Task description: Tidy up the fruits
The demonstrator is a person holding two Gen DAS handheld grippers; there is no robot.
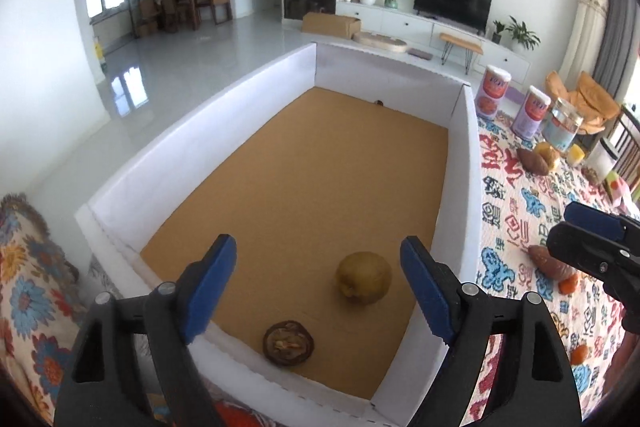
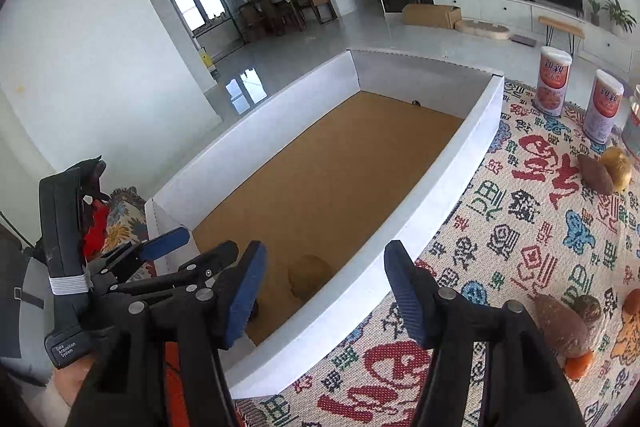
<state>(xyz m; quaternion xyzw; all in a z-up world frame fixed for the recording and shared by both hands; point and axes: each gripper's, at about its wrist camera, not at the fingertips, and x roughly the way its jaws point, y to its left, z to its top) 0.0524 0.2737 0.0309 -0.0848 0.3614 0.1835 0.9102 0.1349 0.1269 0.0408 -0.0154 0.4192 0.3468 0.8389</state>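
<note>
White canisters (image 2: 554,81) bear red Chinese characters.

Small white print on the black device (image 2: 66,267) at the left of the right wrist view reads "Data Acquisition System", though the first word is tiny and uncertain. Two tall cans (image 2: 554,81) carry large white Chinese characters in a red band; they look like 银颖 or similar, and the smaller print below them is too blurred to read. In the left wrist view the same cans' labels are illegible. The woven cloth (image 2: 520,227) is covered with Chinese characters in red, black, green and blue, seen upside down or sideways; none can be read with confidence.
</note>
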